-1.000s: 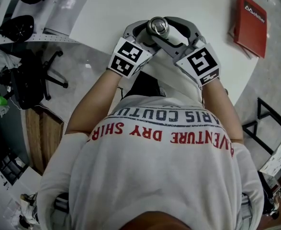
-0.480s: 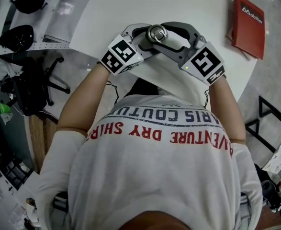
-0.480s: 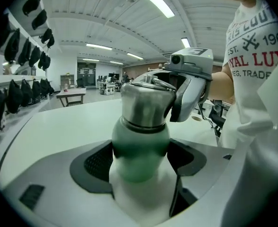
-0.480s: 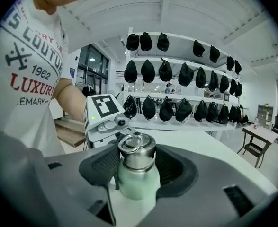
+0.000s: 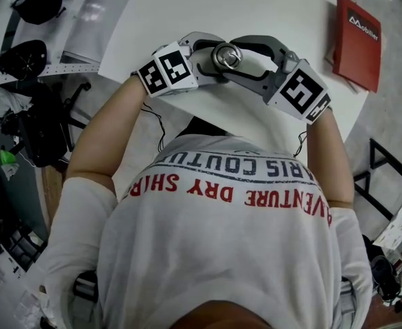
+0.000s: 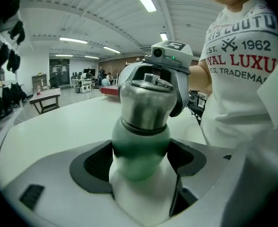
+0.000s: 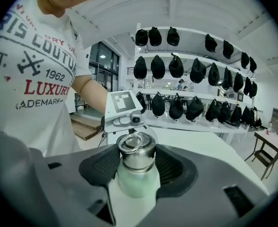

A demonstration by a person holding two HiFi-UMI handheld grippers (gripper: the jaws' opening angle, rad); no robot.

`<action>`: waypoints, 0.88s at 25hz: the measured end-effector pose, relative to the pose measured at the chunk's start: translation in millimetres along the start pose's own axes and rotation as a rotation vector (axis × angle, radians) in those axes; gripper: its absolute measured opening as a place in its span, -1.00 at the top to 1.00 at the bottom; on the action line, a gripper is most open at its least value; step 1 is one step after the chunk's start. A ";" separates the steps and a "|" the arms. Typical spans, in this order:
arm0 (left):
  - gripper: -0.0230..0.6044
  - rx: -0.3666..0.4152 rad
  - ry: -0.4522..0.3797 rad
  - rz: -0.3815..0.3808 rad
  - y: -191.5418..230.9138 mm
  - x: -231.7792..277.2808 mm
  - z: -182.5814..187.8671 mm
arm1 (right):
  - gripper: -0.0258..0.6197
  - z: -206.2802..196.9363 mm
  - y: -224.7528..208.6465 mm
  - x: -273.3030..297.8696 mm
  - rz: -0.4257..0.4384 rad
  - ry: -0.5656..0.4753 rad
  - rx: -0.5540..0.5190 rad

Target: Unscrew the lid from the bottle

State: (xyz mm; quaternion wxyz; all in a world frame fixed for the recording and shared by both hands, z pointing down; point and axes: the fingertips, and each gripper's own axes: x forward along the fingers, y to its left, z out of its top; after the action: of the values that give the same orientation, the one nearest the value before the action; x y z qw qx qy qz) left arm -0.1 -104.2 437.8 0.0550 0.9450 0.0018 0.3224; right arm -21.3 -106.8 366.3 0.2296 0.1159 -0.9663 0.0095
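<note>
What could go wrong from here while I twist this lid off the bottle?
The left fingers clamp the bottle's rounded green shoulder, so it might spin with the lid instead of holding.
The right fingers pinch only the smooth steel lid; once free it could slip out.
All this sits near the table edge, so a drop may reach the floor.

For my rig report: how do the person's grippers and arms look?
The left gripper and right gripper are light grey with dark ribbed pads. Each carries a white cube with black square markers. Thin dark cables hang by the wrists. Sleeves: short, white.
</note>
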 end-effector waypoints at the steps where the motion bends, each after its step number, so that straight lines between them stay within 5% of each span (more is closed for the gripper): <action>1: -0.25 0.013 0.004 -0.018 -0.3 -0.1 -0.2 | 0.18 0.0 0.1 0.2 0.010 0.002 -0.007; 12: -0.25 0.058 0.015 -0.102 -1.0 0.7 -0.3 | 0.18 -0.2 0.0 -0.1 0.071 -0.003 -0.023; 22: -0.25 -0.012 -0.006 -0.012 -0.5 1.0 1.1 | 0.09 8.1 -1.5 -8.6 0.025 -0.065 0.050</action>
State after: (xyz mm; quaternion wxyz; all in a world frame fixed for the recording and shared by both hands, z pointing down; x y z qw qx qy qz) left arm 1.4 -103.7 437.5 0.0628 0.9455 0.0054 0.3194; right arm -17.1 -107.0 355.1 0.1949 0.1096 -0.9741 0.0328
